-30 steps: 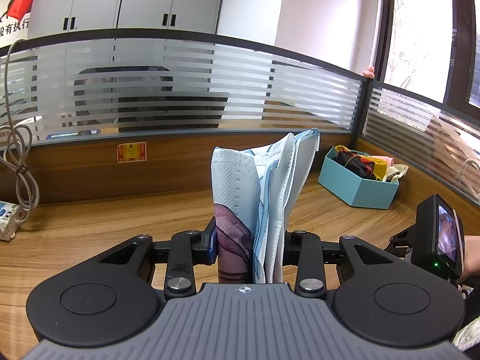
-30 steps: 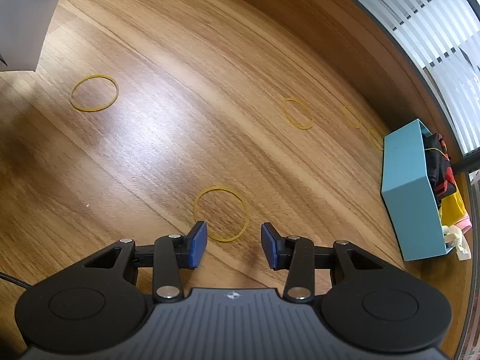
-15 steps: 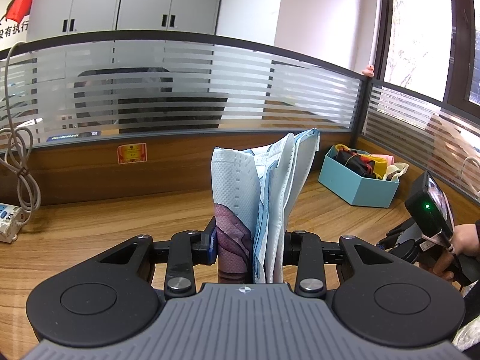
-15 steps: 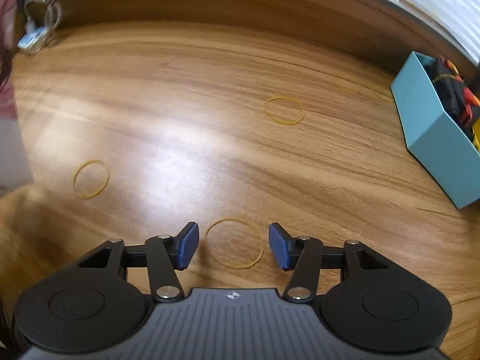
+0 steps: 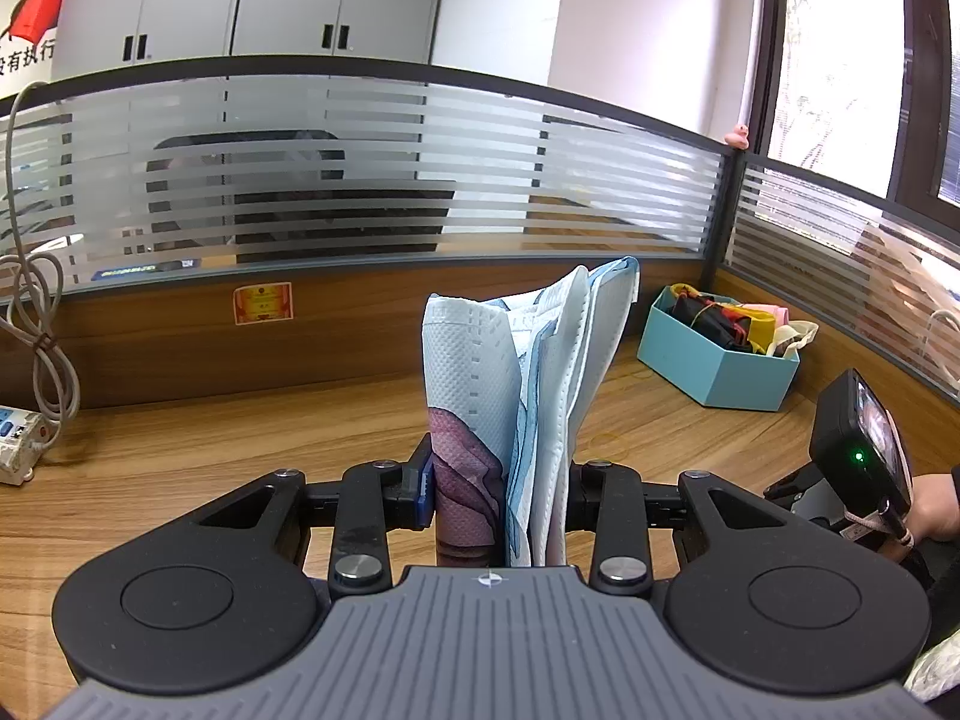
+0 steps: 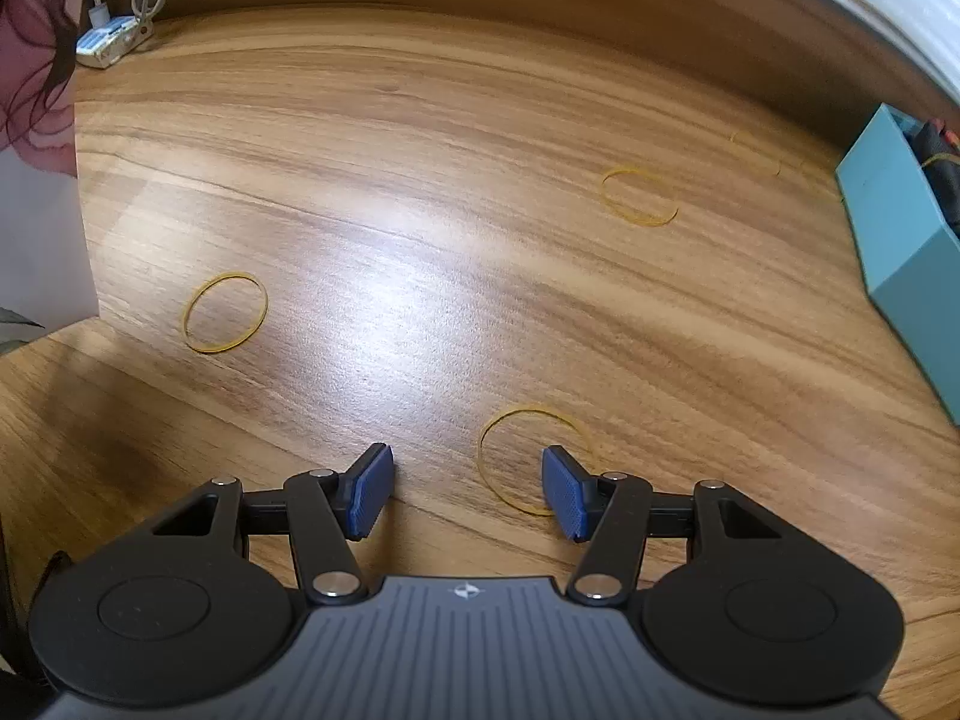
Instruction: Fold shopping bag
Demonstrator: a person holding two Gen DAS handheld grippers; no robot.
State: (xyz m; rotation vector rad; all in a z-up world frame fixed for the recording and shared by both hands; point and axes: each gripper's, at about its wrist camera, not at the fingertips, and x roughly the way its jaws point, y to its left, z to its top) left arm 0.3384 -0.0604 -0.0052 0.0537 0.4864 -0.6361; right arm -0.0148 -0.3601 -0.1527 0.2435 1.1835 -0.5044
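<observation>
Right gripper (image 6: 468, 489) jaws have just spread over rubber band (image 6: 534, 459) at 6 o'clock; left gripper (image 5: 498, 495) pinches folded shopping bag (image 5: 516, 396), banding remains.

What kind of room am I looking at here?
Most likely an office cubicle: a wooden desk enclosed by frosted striped glass partitions, with grey metal cabinets against the far wall and a power strip on the desk.

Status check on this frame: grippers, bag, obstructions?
Left gripper clamped on folded shopping bag, upright. Right gripper open, empty, over rubber band on desk. Nothing in the way.
</observation>
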